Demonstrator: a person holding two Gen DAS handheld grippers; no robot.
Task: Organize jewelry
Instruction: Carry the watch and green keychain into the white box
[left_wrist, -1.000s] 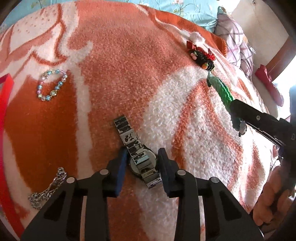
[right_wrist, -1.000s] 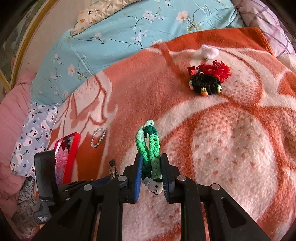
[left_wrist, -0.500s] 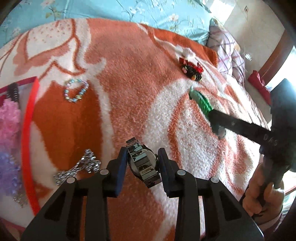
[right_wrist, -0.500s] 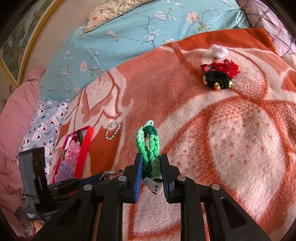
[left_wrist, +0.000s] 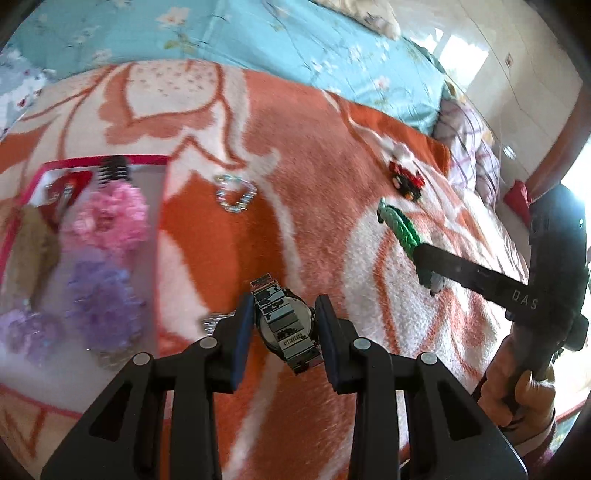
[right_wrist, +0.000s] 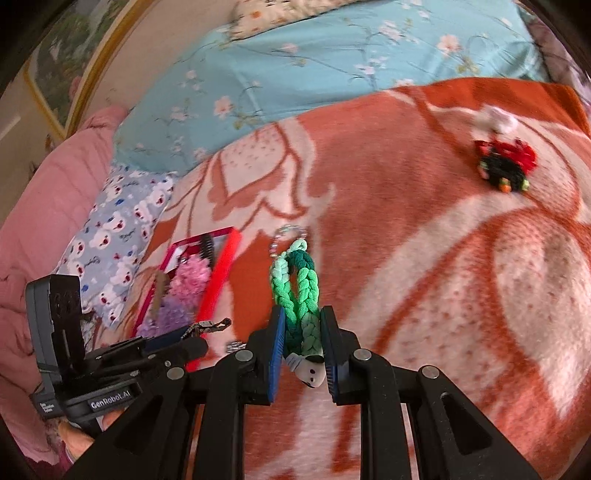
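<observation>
Watch (left_wrist: 284, 325) clamped between the left gripper (left_wrist: 284, 332) pads, lifted clear of the orange blanket (left_wrist: 325, 147).
Right gripper (right_wrist: 303, 350) is clenched on the green braided band (right_wrist: 295, 291). Step in hand: carrying both pieces toward the red-rimmed tray (left_wrist: 110, 159), which holds fluffy scrunchies (left_wrist: 110, 218). Next: position over bare tray floor, then release. Beaded bracelet (left_wrist: 236, 194) and the red-and-black hair tie (right_wrist: 506, 166) lie on the blanket, not yet collected.

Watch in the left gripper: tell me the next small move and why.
Probably carry the watch leftward over the red tray before letting go. The left gripper is shut on it above the blanket, beside the tray, where pink and purple hair ties already lie.
</observation>
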